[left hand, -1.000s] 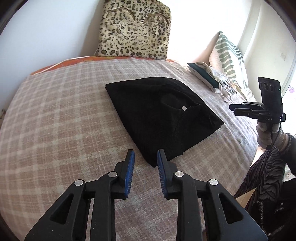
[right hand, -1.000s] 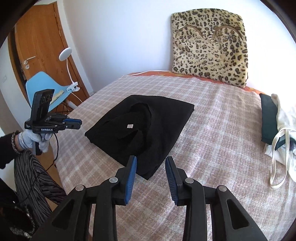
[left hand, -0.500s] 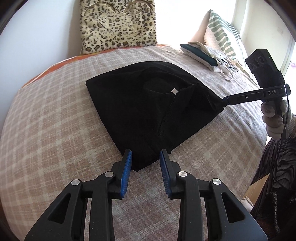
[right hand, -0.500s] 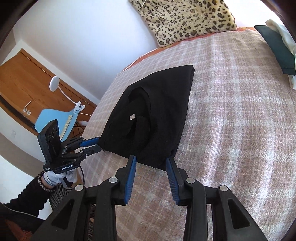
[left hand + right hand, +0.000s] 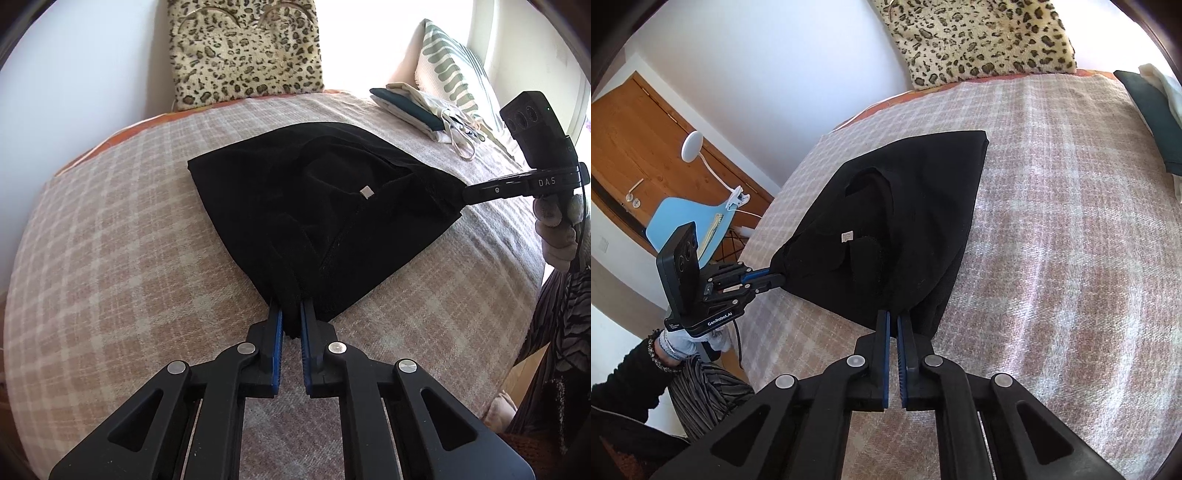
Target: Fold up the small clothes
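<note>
While both grippers clamp its near corners, black garment (image 5: 314, 206) lies folded on plaid bedspread (image 5: 110, 258).
Left gripper (image 5: 291, 317), then right gripper (image 5: 893, 321), jaws just closed on cloth; white neck tag (image 5: 365, 191) facing up, fabric taut between corners.

Matt black cloth garment (image 5: 317, 206), coarse woven plaid blanket (image 5: 122, 258), furry leopard cushion (image 5: 243, 51)

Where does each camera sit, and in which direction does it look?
Left wrist: on the left gripper, facing down its fingers across the plaid blanket; the right gripper and gloved hand show.
Right wrist: on the right gripper, facing the wooden door; the left gripper shows.
Shared: the black garment, clamped at two corners, and the leopard cushion.
</note>
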The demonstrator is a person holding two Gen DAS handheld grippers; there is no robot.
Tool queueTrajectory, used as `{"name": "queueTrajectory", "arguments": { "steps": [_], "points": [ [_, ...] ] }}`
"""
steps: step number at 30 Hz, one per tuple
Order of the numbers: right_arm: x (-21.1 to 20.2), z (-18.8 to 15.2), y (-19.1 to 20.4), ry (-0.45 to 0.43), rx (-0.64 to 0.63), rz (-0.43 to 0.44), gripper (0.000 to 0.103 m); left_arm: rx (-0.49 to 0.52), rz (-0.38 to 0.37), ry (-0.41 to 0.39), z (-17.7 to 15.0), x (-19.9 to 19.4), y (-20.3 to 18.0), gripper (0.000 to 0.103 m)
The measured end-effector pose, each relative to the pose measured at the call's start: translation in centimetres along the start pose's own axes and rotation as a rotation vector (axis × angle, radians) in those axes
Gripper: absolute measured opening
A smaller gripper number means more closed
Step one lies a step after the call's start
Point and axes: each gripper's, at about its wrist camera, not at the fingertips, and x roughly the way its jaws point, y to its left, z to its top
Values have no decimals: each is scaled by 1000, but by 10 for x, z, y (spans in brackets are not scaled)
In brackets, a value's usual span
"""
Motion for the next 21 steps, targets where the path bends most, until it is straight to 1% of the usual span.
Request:
{"name": "queueTrajectory", "arguments": {
  "steps": [2,3,5,7,8,9,10,11,12,13,14,15,16,19,21],
  "points": [
    [-9,0,-3,-21,9,37,1,-13,-12,0,-1,-3,5,7],
    [-14,0,-3,-33,2,42,1,-16,-15,13,-2,-2,7,7],
    [-19,1,-6,-45,-15,-9,1,-29,6,28,-6,0,10,7],
    [-17,-1,-15,-22,13,-39,1,-37,-9,47,-7,0,12,9],
    [-16,-1,-18,-5,26,-46,8,-30,-6,45,-7,-2,11,12],
    [-14,-2,-20,21,32,-40,9,-27,-6,37,-6,-6,10,12],
    [-14,-2,-19,37,21,-42,9,-32,-18,22,-5,-12,11,12],
    [-19,-1,-16,18,-3,-68,11,-38,-34,4,-2,-18,11,13],
    [-24,-1,-11,-9,-32,-84,17,-44,-44,-19,1,-25,12,14],
    [-30,1,-7,-33,-56,-92,20,-52,-55,-42,5,-30,13,14],
    [-34,3,-2,-62,-76,-102,21,-58,-65,-65,9,-34,15,15],
    [-36,5,3,-82,-104,-100,22,-61,-61,-81,13,-36,16,15],
    [-34,8,8,-84,-128,-101,22,-58,-53,-89,18,-35,16,15],
    [-14,16,20,-57,-180,-117,22,-27,-40,-69,30,-21,12,15],
    [3,18,30,-23,-217,-117,22,-15,-40,-39,33,-7,10,15]
  ]
}}
